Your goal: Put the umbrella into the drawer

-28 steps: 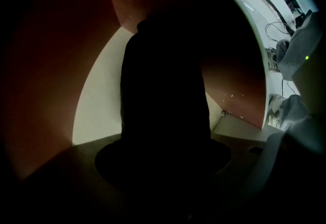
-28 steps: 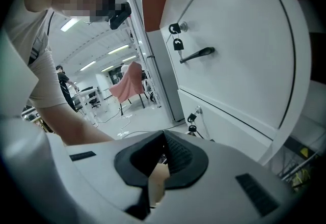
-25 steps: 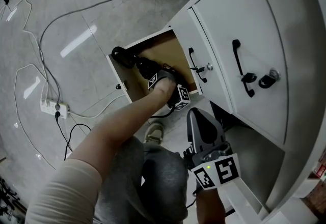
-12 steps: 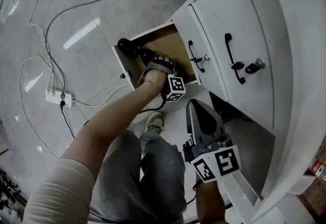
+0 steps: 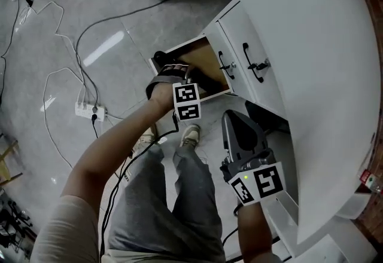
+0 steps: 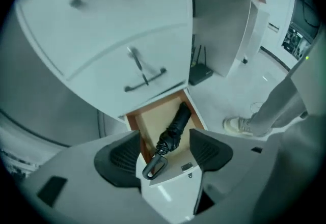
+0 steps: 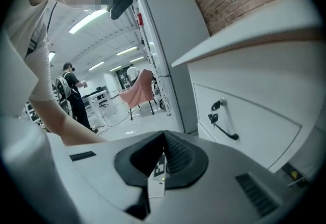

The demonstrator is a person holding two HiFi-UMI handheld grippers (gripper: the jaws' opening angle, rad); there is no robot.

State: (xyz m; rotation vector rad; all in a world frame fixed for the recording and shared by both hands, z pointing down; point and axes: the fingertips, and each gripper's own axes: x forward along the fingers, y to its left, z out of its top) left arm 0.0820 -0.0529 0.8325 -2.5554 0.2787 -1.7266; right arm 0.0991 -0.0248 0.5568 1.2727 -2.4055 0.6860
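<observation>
The folded black umbrella [image 6: 173, 130] lies in the open bottom drawer [image 6: 152, 125], its loop handle [image 6: 153, 167] over the drawer's front edge. In the head view the drawer [image 5: 201, 59] shows the umbrella [image 5: 204, 83] partly behind my left hand. My left gripper [image 6: 163, 149] hangs well above the drawer and points down at it. Its jaws stand wide and are closing a little, and nothing is gripped between them. My right gripper [image 5: 235, 119] is off to the right beside the cabinet, its pads together and empty; the right gripper view shows this gripper [image 7: 164, 142] facing the room.
The white cabinet [image 5: 311, 46] with black-handled drawers [image 5: 252, 66] overhangs the right side. My legs and a shoe [image 5: 190, 134] stand just in front of the drawer. A power strip [image 5: 87, 111] and loose cables [image 5: 54, 46] lie on the floor to the left.
My left gripper has come up out of the drawer and rolled, leaving the umbrella lying inside. My right gripper has risen too. The whole head view has pulled higher above the cabinet.
</observation>
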